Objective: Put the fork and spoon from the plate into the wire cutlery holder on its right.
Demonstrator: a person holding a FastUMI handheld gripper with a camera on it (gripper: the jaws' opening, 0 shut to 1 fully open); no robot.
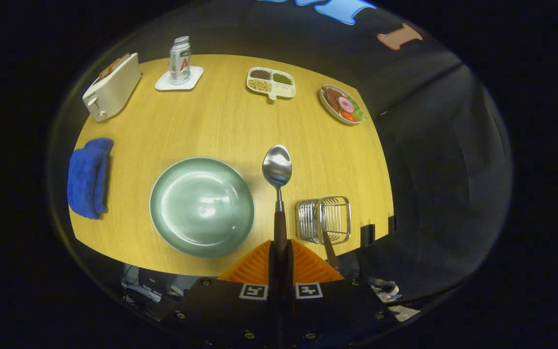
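My gripper (280,252) is shut on the spoon (277,167), its orange fingers (255,266) pressed on the brown handle. The steel bowl of the spoon points away from me, high above the table, between the plate and the holder. The green plate (202,206) lies bare to the left of the fingers. The wire cutlery holder (324,219) stands just right of the fingers, near the table's front edge. A brown handle (330,252) sticks out of the holder toward me; this looks like the fork, its head hidden inside the wires.
A blue cloth (87,177) lies at the table's left edge. At the back stand a white toaster (112,87), a can on a white coaster (180,60), a divided tray of grains (271,82) and a plate of food (341,104). The wooden table (221,126) ends just right of the holder.
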